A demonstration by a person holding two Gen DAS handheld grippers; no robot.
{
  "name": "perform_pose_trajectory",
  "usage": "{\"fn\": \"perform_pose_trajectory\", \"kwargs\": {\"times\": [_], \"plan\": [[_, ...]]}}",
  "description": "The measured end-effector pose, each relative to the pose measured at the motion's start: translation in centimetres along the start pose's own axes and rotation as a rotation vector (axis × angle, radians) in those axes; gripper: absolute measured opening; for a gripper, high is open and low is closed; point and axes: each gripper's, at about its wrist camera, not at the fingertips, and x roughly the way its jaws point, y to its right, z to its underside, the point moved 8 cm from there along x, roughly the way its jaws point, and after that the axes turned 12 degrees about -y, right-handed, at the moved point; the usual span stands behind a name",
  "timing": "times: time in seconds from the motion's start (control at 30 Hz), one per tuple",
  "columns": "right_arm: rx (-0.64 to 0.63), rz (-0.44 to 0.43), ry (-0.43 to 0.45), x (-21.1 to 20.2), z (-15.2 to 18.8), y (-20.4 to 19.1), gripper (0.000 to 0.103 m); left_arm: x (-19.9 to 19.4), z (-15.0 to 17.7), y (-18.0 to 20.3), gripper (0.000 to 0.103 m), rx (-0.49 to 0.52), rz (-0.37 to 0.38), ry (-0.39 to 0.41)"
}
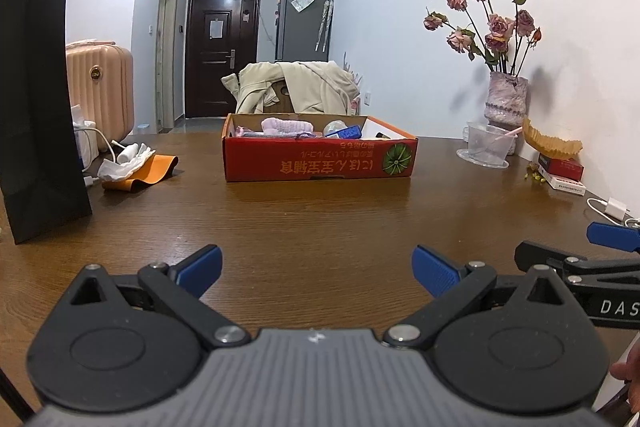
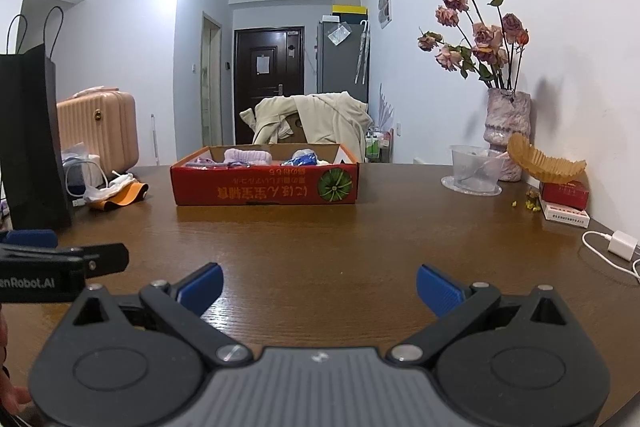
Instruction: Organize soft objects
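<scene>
A red cardboard box point(image 1: 320, 165) stands on the far middle of the brown table point(image 1: 312, 223); it also shows in the right wrist view point(image 2: 264, 187). Inside lie a pink soft cloth point(image 1: 287, 126), seen again in the right wrist view point(image 2: 248, 155), and a blue packet point(image 1: 346, 133). My left gripper point(image 1: 318, 271) is open and empty, low over the near table. My right gripper point(image 2: 319, 289) is open and empty beside it, well short of the box.
A black paper bag point(image 1: 38, 99) stands at the left. An orange sleeve with white tissue point(image 1: 136, 169) lies near it. A vase of dried roses point(image 1: 505, 99), a clear bowl point(image 1: 486, 146), red packets point(image 1: 562, 171) and a white charger point(image 2: 622, 245) line the right side.
</scene>
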Motion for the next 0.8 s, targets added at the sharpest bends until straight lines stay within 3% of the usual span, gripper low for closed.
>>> {"fn": "perform_pose_trajectory", "kwargs": {"times": [0.8], "plan": [[0.003,0.010,0.010,-0.05,-0.48,-0.09,0.103,-0.41,-0.66,0.32,0.103,0.019,0.001,0.024]]}}
